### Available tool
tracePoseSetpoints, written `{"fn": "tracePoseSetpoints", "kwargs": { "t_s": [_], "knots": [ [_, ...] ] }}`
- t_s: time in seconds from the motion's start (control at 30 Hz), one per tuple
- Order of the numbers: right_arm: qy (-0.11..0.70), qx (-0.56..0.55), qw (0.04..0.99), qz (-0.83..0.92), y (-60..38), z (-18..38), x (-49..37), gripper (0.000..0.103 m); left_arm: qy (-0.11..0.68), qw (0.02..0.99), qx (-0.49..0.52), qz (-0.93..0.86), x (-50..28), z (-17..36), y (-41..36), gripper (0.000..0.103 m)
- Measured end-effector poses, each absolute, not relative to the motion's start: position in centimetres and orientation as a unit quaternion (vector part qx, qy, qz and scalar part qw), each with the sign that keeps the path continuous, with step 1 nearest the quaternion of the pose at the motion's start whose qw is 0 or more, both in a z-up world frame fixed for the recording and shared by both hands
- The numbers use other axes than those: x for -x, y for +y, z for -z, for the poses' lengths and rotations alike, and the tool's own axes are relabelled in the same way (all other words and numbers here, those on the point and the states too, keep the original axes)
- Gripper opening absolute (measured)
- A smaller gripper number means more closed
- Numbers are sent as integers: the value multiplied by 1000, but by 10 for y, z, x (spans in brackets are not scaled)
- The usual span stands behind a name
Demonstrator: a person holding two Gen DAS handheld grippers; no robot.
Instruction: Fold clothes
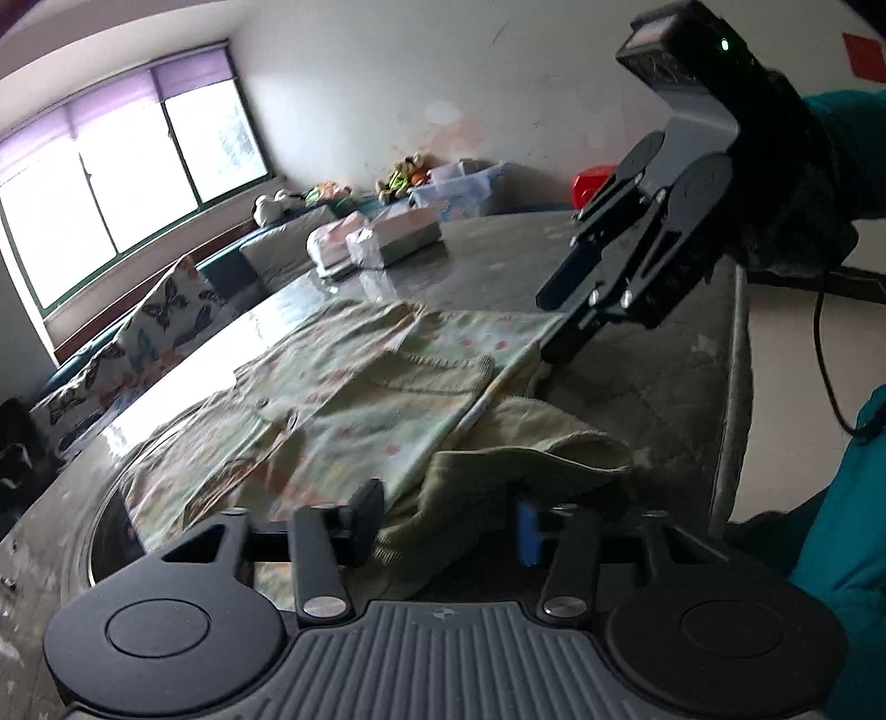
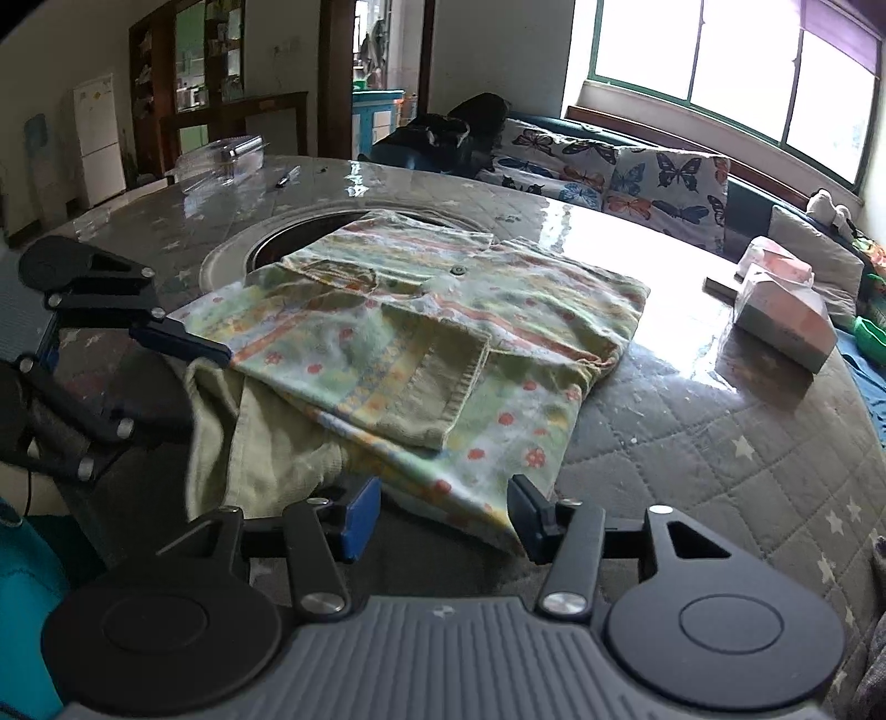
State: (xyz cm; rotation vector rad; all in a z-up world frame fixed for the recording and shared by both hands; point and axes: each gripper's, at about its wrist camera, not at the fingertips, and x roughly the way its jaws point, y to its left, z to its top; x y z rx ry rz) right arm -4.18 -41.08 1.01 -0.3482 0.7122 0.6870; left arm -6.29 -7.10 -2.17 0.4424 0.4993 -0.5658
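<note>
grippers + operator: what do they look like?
Both grippers, left and right, are matte black linkages with round pivot discs, silver screws, blue finger pads and a ribbed grey body. The right carries a green LED and a black cable. The sleeves are teal.

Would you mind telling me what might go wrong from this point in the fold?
1. The garment lies partly over the round recess in the table; dragging it might snag an edge there.
2. The olive ribbed hem is bunched near the left gripper, whose open fingers may catch only one layer.
3. The right gripper is open around the near corner, not clamped, so the corner could slip when lifted.
</note>
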Motion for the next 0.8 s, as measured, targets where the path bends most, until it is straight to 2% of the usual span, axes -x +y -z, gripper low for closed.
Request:
{"fn": "tracePoseSetpoints", "kwargs": {
  "t_s": [0.03, 0.1, 0.2, 0.47, 0.57, 0.67, 0.7, 0.8],
  "knots": [
    [339, 169, 864, -331, -411, -10, 43, 54, 244, 909, -200, 273, 59, 19, -68, 29],
    [337, 174, 862, -337, -412, -11, 46, 55, 249, 914, -171, 270, 52, 13, -62, 14],
    [335, 181, 856, -350, -410, -11, 48, 56, 255, 921, -128, 265, 40, 5, -54, 10],
    [313, 182, 848, -387, -384, -13, 42, 57, 276, 927, -33, 253, 10, -12, -34, 8],
    [309, 174, 844, -402, -369, -12, 33, 54, 283, 925, -20, 253, 1, -14, -30, 8],
    [317, 162, 838, -413, -357, -9, 24, 41, 287, 925, -13, 250, -3, -13, -26, 8],
    [320, 158, 837, -414, -354, -8, 20, 29, 290, 924, -10, 249, -4, -12, -25, 8],
    [327, 137, 841, -409, -351, -11, 11, 21, 298, 924, -2, 239, -4, -11, -18, 13]
  ]
}}
